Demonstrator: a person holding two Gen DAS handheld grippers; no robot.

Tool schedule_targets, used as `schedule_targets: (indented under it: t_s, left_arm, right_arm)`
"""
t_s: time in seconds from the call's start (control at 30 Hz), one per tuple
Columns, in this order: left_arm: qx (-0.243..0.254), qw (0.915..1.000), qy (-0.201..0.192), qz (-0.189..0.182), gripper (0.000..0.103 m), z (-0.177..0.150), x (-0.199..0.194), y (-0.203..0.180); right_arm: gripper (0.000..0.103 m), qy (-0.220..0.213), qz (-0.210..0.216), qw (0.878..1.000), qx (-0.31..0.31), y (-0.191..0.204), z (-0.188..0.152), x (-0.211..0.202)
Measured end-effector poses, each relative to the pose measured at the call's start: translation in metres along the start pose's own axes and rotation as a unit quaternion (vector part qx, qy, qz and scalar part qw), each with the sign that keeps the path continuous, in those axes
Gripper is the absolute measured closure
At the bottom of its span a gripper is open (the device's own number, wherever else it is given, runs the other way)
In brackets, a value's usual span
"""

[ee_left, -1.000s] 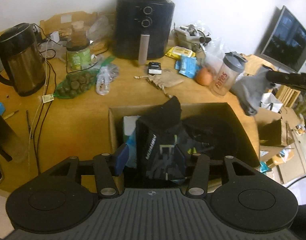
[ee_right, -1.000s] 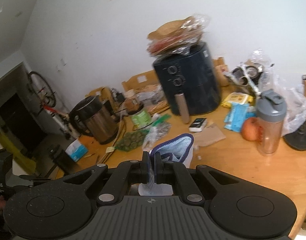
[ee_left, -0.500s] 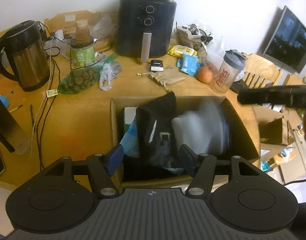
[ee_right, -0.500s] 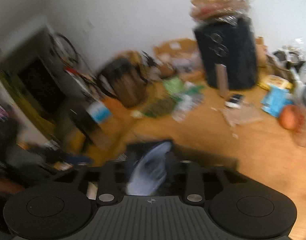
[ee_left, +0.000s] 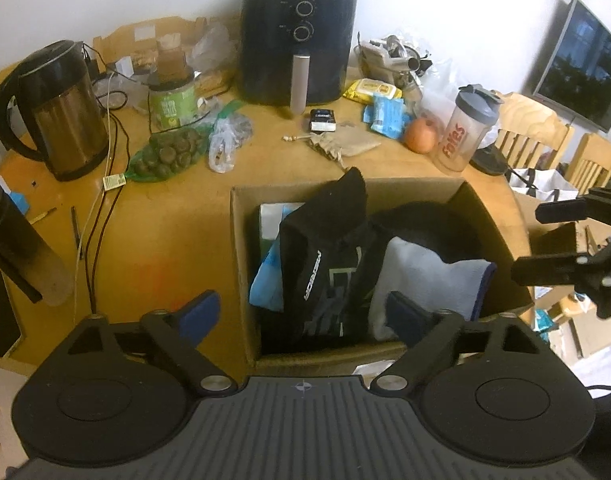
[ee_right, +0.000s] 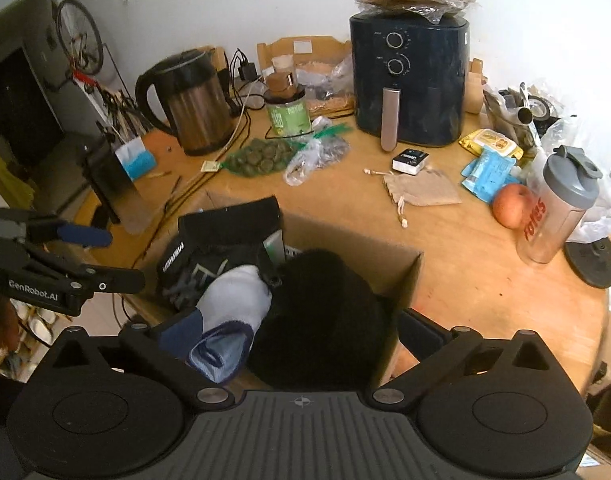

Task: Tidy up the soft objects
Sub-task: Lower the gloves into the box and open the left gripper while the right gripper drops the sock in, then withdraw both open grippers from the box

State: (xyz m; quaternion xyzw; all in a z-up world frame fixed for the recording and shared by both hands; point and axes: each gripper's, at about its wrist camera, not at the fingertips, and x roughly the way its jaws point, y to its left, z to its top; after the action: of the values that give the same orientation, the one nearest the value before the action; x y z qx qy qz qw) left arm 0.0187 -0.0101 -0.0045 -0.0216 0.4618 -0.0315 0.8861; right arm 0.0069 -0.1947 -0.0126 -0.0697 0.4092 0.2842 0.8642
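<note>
**Cardboard box filling up, both tongs wide open over it**

Cardboard box is sitting near the front edge of the tabletop, open-topped, walls thin and slightly bowed. Left gripper is hovering over the box's near wall with its blue-padded fingers spread wide, holding nothing. Right gripper is hanging over the box's right side, jaws likewise apart and empty.

Contents, all soft:
- grey-white cloth, fleecy, dark blue piping along one edge, is lying folded against the right inner wall; in the right wrist view it is draping partly over the box rim, just beside the right gripper's left finger.
- black garment, smooth knit with printed lettering, is standing up crumpled in the middle, its peak poking above the rim.
- black fuzzy bundle, rounded and matte, is filling the right rear corner.
- pale blue fabric is peeking out low on the left side.

Risks, as judged:
- cloth edge overhanging the rim is looking likely to slide out, or to catch on a finger when the right gripper pulls away.
- the tall black garment is sitting high and loose; pressing another item in could tip it over the wall.
- the box is light and close to the tabletop's front edge; a downward push on its near wall might fold it or nudge it off.
- shaker bottle and apple are standing near the right edge of the tabletop, within reach of a careless sweep.
</note>
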Motion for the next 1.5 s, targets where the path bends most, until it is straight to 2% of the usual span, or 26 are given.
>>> schedule_targets:
  t_s: [0.1,0.3,0.63,0.8,1.13,1.5]
  left_arm:
    - [0.000,1.0000,0.002,-0.001,0.003,-0.003,0.001,0.000]
    - [0.010,0.9998,-0.005,-0.014,0.003,-0.004,-0.003,-0.005]
    - [-0.007,0.9997,-0.024,-0.006,0.004,0.010,-0.007,0.006]
    - [0.002,0.9997,-0.024,-0.011,0.005,0.017,-0.005,0.009]
    - [0.009,0.9990,-0.034,-0.027,0.005,0.033,0.002,0.022]
    - [0.019,0.9983,-0.055,-0.012,0.005,0.064,0.020,0.030]
  right_arm:
    - [0.000,0.002,-0.003,1.000,0.010,0.002,-0.004,0.001]
    - [0.000,-0.004,-0.021,0.999,0.041,-0.004,-0.003,0.001]
    - [0.000,-0.029,-0.060,0.995,0.070,-0.027,0.005,-0.001]
    - [0.000,-0.042,-0.084,0.992,0.081,-0.044,0.011,-0.003]
    - [0.000,-0.047,-0.125,0.988,0.073,-0.078,0.031,0.006]
    - [0.000,-0.059,-0.119,0.990,0.042,-0.099,0.069,0.033]
